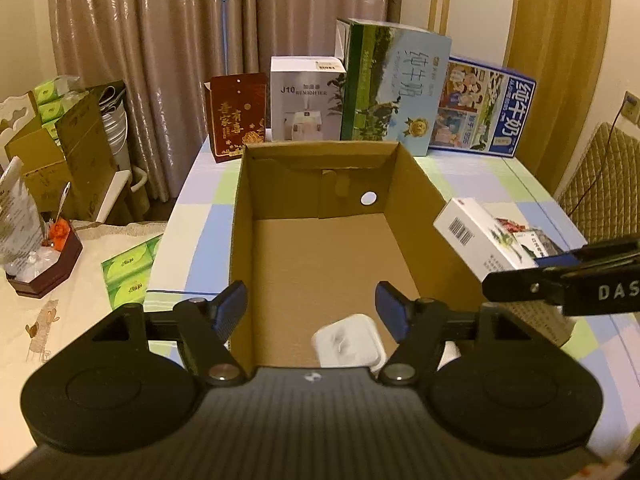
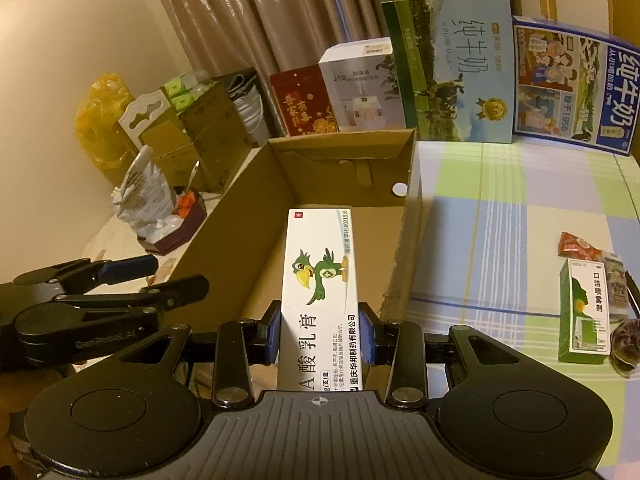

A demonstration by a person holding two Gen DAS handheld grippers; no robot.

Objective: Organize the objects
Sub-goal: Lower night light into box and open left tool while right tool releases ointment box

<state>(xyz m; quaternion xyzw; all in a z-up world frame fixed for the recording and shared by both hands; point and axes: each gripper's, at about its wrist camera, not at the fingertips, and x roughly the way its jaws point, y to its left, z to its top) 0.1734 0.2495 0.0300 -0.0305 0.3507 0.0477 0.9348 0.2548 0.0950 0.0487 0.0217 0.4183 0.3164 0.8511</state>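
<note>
The open cardboard box (image 2: 348, 184) sits on the checked worktop (image 2: 500, 208). Above its near end, the right gripper (image 2: 320, 334) pinches a white ointment carton (image 2: 320, 280), long axis pointing toward the far wall. Released tilted, it might catch the rim. The left gripper (image 1: 310, 306) hangs spread, empty, over a small white case (image 1: 348, 344).

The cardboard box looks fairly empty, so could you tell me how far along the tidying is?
Done: one small white case lies in the cardboard box. In hand: the right gripper holds a white ointment box over it; the left gripper is open. Left: a green spray box and a red packet remain on the table.
</note>
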